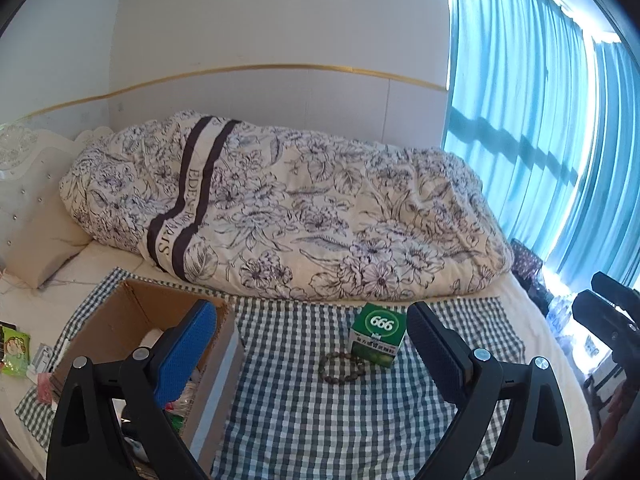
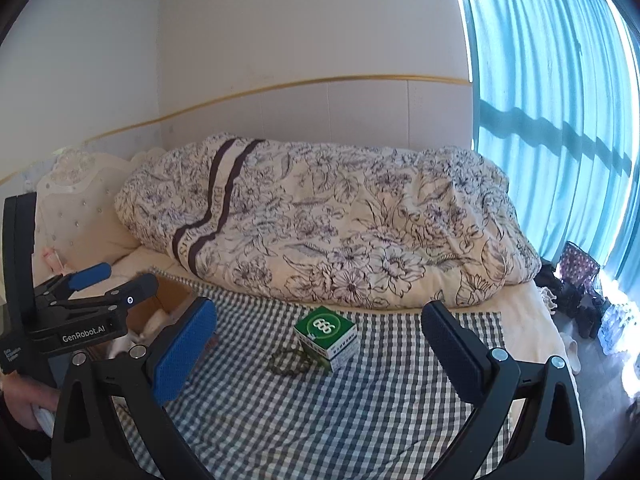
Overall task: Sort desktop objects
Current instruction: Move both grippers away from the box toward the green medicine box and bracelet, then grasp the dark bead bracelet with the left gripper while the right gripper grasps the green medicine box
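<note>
Two items left out: green box (image 1: 377, 335) and bead bracelet (image 1: 343, 367), both on the checked cloth (image 1: 304, 412), touching or nearly so, the bracelet lying at the box's near corner.
Green box: upright, white lower faces, a round "999" mark on its green top; it sits near the cloth's far edge, close to the rolled quilt (image 1: 280, 208), probably just where it was set down for sorting.
Bead bracelet: flat loop of dark beads; in the right wrist view it is dim and partly behind the box (image 2: 326, 338), so its full ring is hard to trace.
Cardboard box (image 1: 140, 312): open-topped, at the cloth's left side, likely the bin the items go into; its contents are mostly hidden by the left gripper's blue pad, only pale and bright scraps show.
Left gripper (image 1: 312, 344): fingers spread wide, nothing between them, aimed so the two items fall in the gap.
Right gripper (image 2: 320, 348): also spread wide and empty, facing the same pair.
Likely reason: both tools look poised for a pick; which one takes it I cannot tell.
Left margin: small packets (image 1: 14, 350) lie off the cloth, cut by the frame and too blurred to name.
</note>
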Motion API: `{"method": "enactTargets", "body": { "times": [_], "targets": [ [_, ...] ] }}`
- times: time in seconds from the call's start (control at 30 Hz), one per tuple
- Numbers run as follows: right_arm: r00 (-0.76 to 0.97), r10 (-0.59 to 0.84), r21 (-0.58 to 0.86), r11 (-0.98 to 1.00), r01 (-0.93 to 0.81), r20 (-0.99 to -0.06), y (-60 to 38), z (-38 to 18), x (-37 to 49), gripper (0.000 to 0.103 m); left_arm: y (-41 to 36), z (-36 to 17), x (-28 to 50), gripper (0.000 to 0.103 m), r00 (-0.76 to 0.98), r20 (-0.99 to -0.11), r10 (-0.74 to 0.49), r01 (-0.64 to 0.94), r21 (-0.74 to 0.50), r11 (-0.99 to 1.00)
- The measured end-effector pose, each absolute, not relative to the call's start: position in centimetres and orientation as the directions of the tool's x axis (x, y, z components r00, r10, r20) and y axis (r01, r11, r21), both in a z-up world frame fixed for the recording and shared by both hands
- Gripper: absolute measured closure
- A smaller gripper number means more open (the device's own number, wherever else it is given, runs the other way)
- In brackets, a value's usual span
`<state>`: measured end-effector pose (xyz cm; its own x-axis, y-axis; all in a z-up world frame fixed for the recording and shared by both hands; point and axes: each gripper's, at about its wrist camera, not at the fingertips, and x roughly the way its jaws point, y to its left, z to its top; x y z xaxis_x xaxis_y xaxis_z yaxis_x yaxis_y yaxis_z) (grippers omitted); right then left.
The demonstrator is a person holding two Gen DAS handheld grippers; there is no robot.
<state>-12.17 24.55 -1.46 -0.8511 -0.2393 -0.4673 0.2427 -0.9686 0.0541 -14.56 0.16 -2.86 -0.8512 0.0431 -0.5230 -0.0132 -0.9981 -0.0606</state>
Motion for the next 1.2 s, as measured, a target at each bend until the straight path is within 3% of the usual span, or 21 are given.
{"method": "enactTargets", "body": {
  "times": [0.57, 0.87, 1.07, 1.2],
  "targets": [
    [-0.637, -0.416, 0.042, -0.856, 0.516, -0.649, 25.0, -15.8, -23.0, 0.000, 2.7, -17.1, -22.9, 0.005, -0.681, -0.730, 0.056, -0.073, -0.009, -0.997],
    [-0.488, -0.483, 0.143, -0.801, 0.581, -0.727, 25.9, -21.9, -30.1, 0.000, 4.2, -23.0, -26.2, 0.005, -0.619, -0.779, 0.097, -0.125, -0.025, -0.992],
    [-0.449, -0.421, 0.028, -0.753, 0.657, -0.788, 24.3, -24.7, -32.7, 0.000, 5.3, -26.8, -28.5, 0.005, -0.576, -0.808, 0.123, -0.143, -0.048, -0.989],
    [-0.423, -0.440, 0.030, -0.720, 0.693, -0.792, 24.0, -25.5, -34.2, 0.000, 6.0, -28.9, -30.0, 0.005, -0.550, -0.823, 0.141, -0.154, -0.066, -0.986]
  ]
}}
